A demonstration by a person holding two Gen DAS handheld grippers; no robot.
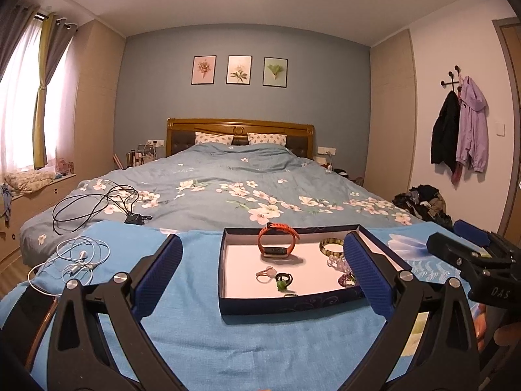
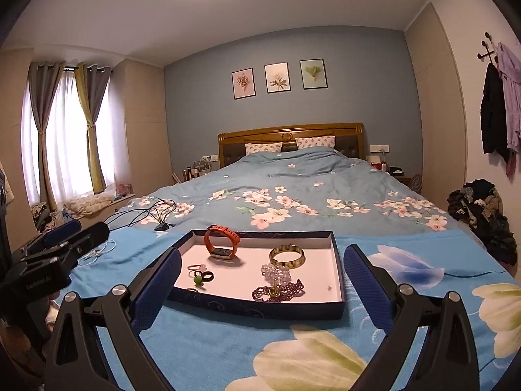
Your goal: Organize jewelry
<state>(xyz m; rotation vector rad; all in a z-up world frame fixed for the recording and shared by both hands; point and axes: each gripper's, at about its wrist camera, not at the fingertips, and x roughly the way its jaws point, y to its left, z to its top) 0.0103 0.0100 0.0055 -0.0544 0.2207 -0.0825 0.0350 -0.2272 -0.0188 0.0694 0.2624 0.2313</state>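
Blue floral blanket (image 2: 202,339) over bed (image 2: 293,192)

blue wall (image 2: 358,75), wooden headboard (image 2: 289,133), curtained window (image 2: 62,137)

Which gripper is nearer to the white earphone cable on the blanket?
Left. The left gripper is beside the white earphone cable; the right gripper is beyond the tray, farther away.

Both cameras sit low at the foot of the big bed with the blue flowered cover (image 1: 228,176) and look toward its wooden headboard (image 2: 289,137). The left view is near the shallow dark blue cardboard tray (image 1: 286,306), from its left. The right view faces the tray (image 2: 257,308) straight on. Both show tray, bed and far wall.
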